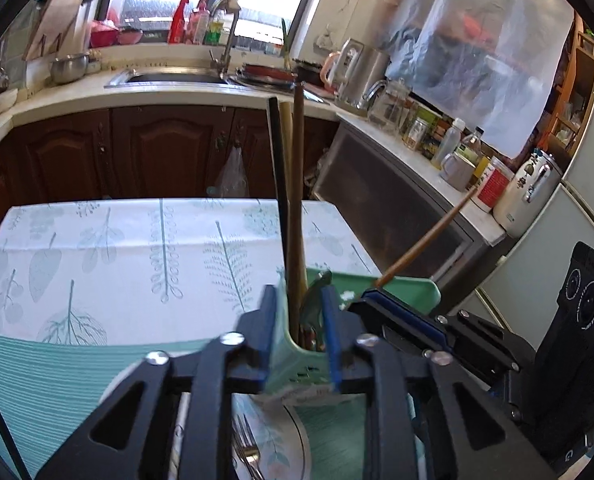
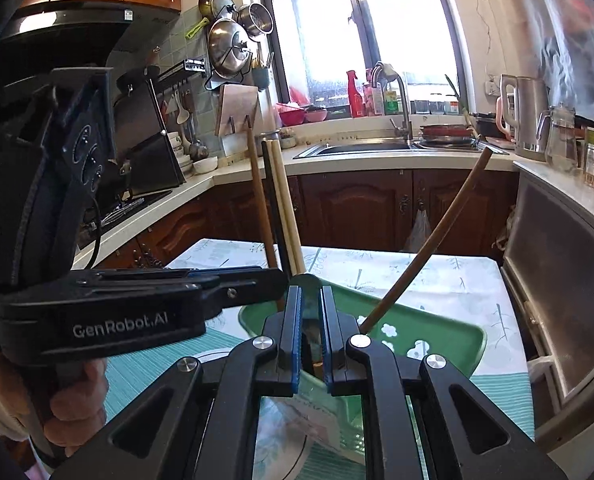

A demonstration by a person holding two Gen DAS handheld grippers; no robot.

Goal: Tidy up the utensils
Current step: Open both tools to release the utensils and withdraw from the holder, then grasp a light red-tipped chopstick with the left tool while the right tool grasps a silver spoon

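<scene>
A green plastic utensil basket [image 1: 409,286] [image 2: 437,332] stands on the table. Three chopsticks [image 1: 296,200] [image 2: 283,208], one black, one pale and one brown, stand upright in its near end. A single brown chopstick [image 1: 425,240] [image 2: 429,248] leans out to the right. My left gripper [image 1: 300,332] straddles that end, its pads apart and pressing on nothing; it also shows from the side [image 2: 273,280]. My right gripper [image 2: 311,336] [image 1: 377,304] is shut on a thin metal utensil [image 2: 307,282], whose rounded end pokes above the pads over the basket.
The table [image 1: 117,248] wears a leaf-print cloth with a teal striped mat [image 1: 37,380] near me. A plate [image 1: 297,440] with a fork [image 1: 249,452] lies under the grippers. Beyond are dark cabinets, a sink counter [image 1: 169,80] and a jar-crowded side counter [image 1: 457,160].
</scene>
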